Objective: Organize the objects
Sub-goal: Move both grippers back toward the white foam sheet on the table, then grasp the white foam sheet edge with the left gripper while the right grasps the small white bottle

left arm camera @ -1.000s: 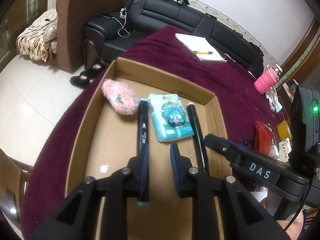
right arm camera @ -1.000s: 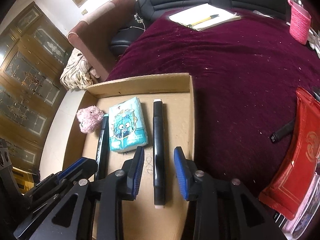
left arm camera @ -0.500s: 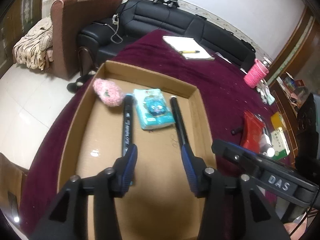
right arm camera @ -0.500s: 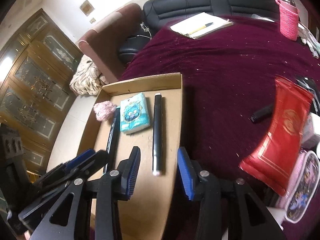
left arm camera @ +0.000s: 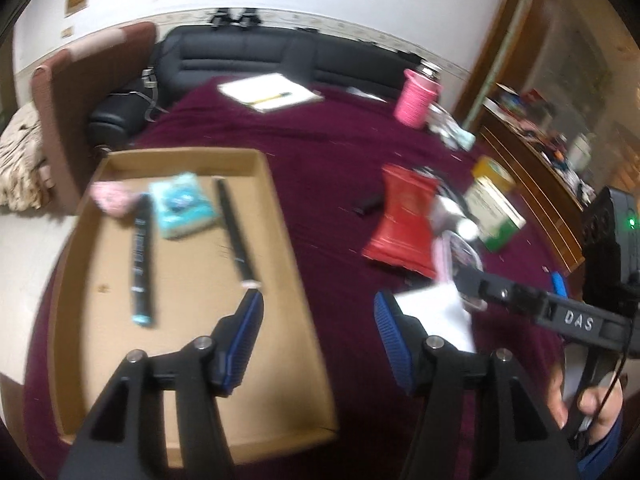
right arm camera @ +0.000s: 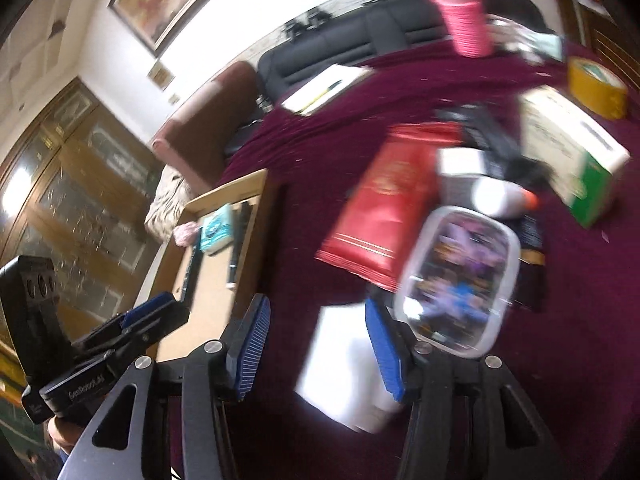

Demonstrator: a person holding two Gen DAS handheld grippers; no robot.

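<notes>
A cardboard tray (left arm camera: pixel 288 240) on the maroon cloth holds a pink fluffy item (left arm camera: pixel 110 196), two black markers (left arm camera: pixel 142 264) (left arm camera: pixel 236 228) and a teal tissue pack (left arm camera: pixel 184 208). My left gripper (left arm camera: pixel 316 312) hangs over the tray's right rim; its jaws are opening, nothing between them. My right gripper (right arm camera: pixel 316 320) is over the cloth right of the tray (right arm camera: pixel 224 196), jaws opening and empty, above a white paper (right arm camera: pixel 344 364). Ahead of it lie a red packet (right arm camera: pixel 380 204) and a clear-lidded box (right arm camera: pixel 460 272).
A green-and-white carton (right arm camera: pixel 576 152), a yellow tape roll (right arm camera: pixel 596 84), a pink cup (right arm camera: pixel 466 20) and a notepad with a pen (left arm camera: pixel 270 96) lie on the cloth. A black sofa (left arm camera: pixel 248 52) and a brown armchair (left arm camera: pixel 60 100) stand behind. A hand (left arm camera: pixel 592 400) holds the right gripper.
Both grippers let go of the markers, opened wider and swung right, away from the tray. The markers stay lying in the tray. The views are now blurred by motion.
</notes>
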